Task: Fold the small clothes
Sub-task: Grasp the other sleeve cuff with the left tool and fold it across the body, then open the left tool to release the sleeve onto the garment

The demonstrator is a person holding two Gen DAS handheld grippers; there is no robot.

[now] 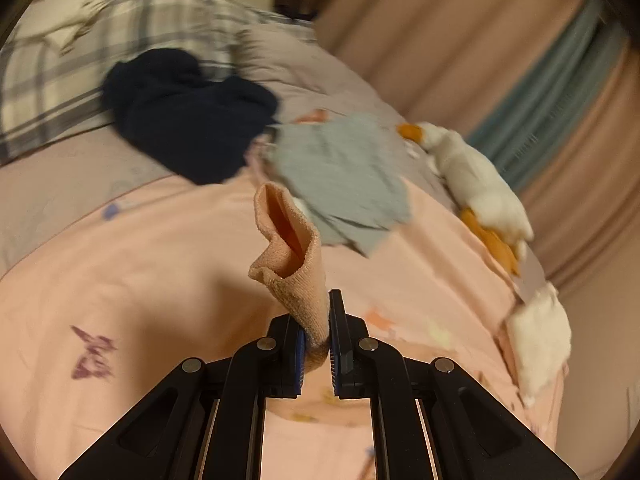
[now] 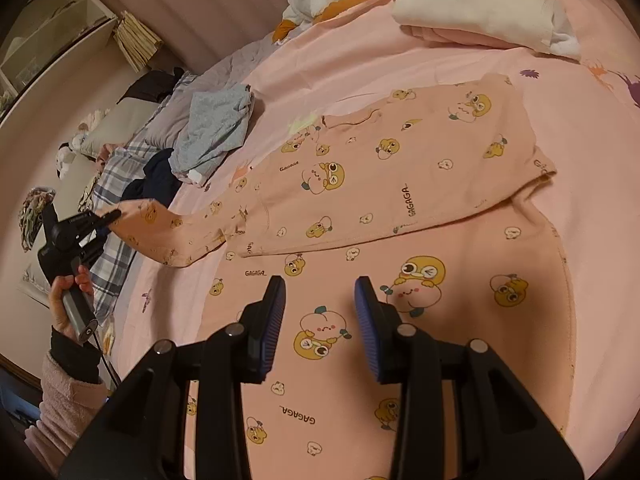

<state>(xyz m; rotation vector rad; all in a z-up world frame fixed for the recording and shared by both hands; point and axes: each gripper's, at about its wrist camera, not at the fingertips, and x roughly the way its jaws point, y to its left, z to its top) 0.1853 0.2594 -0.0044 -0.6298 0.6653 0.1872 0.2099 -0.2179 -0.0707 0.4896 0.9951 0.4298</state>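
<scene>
— Pyjama top (image 2: 400, 168), pink with yellow cartoon prints, lies spread on the pink bed sheet (image 2: 360, 64), partly folded over itself. Where is the grip?

— On the sleeve cuff (image 1: 296, 264). The left gripper (image 1: 318, 344) is clamped on it and holds it up off the bed at the far left of the spread. The right gripper (image 2: 320, 320) hangs over the near part of the top with its jaws apart and nothing between them.

— What could go wrong?

— The pads pinch only the cuff's edge, so a quick pull could slip it free and the sleeve would drop in a crumple. Nothing pins the body down either, so dragging the sleeve may tug the whole top askew and spoil the fold.

— Anything nearby to catch?

— The grey garment (image 2: 212, 128) and the dark garment (image 1: 188, 116) lie at the far left; a wide swing could sweep into them.
</scene>
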